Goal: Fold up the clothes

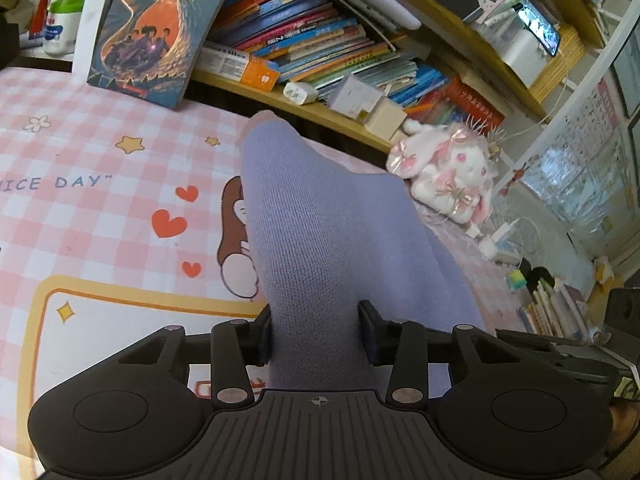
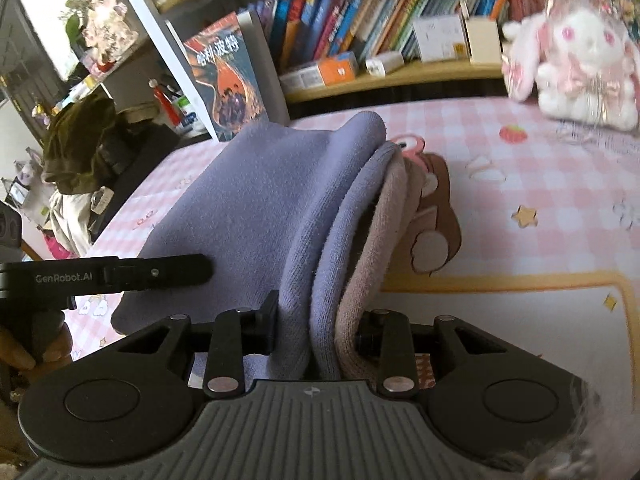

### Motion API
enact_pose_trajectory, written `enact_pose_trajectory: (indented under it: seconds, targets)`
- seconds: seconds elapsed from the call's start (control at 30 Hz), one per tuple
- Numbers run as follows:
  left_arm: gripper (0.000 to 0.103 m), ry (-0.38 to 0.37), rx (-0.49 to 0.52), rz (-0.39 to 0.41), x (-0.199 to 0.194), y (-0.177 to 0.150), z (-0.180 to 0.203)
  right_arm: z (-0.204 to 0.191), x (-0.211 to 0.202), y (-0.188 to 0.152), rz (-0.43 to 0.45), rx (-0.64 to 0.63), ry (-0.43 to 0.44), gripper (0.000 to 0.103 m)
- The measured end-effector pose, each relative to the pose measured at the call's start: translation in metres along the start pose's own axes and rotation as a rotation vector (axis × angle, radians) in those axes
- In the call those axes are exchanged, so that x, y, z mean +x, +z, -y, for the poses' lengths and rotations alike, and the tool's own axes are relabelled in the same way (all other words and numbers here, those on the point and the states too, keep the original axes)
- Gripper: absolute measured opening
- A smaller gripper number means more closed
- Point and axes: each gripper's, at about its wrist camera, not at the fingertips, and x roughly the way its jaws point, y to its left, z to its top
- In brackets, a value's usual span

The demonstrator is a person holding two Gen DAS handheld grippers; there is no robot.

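A lavender knit garment (image 1: 320, 232) is lifted off the pink checked mat (image 1: 100, 184). My left gripper (image 1: 318, 336) is shut on one end of it, the cloth bunched between the black fingers. In the right wrist view the same lavender garment (image 2: 264, 192) shows several folded layers with a pinkish-beige lining (image 2: 394, 216) on the right side. My right gripper (image 2: 318, 332) is shut on those layers. The left gripper's black arm (image 2: 160, 274) reaches in from the left edge and lies against the cloth.
A wooden shelf of books (image 1: 320, 40) runs along the back of the mat. A large book (image 1: 160, 28) leans against a white post. A white and pink plush rabbit (image 1: 444, 168) sits at the back right. Dark clothes (image 2: 84, 140) are piled at the far left.
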Motion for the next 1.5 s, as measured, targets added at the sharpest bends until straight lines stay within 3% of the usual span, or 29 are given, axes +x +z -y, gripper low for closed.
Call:
enact_pose_trajectory:
  seconds: [0.3,0.73,1.23,1.5]
  targets:
    - [0.041,0.033,-0.026,0.040,-0.001,-0.011,0.026,0.018,-0.020,0.004,0.025,-0.057,0.021,0.030]
    - [0.041,0.029,-0.039,0.050,-0.010,-0.006,0.006,0.010,-0.016,0.010,0.018,-0.083,0.041,0.030]
    - [0.041,-0.050,-0.013,0.007,-0.023,0.036,-0.088,-0.074,0.040,0.024,0.059,-0.038,-0.047,0.030]
    - [0.041,-0.075,-0.032,0.008,-0.010,0.065,-0.134,-0.105,0.081,0.047,0.064,-0.057,-0.088,0.030]
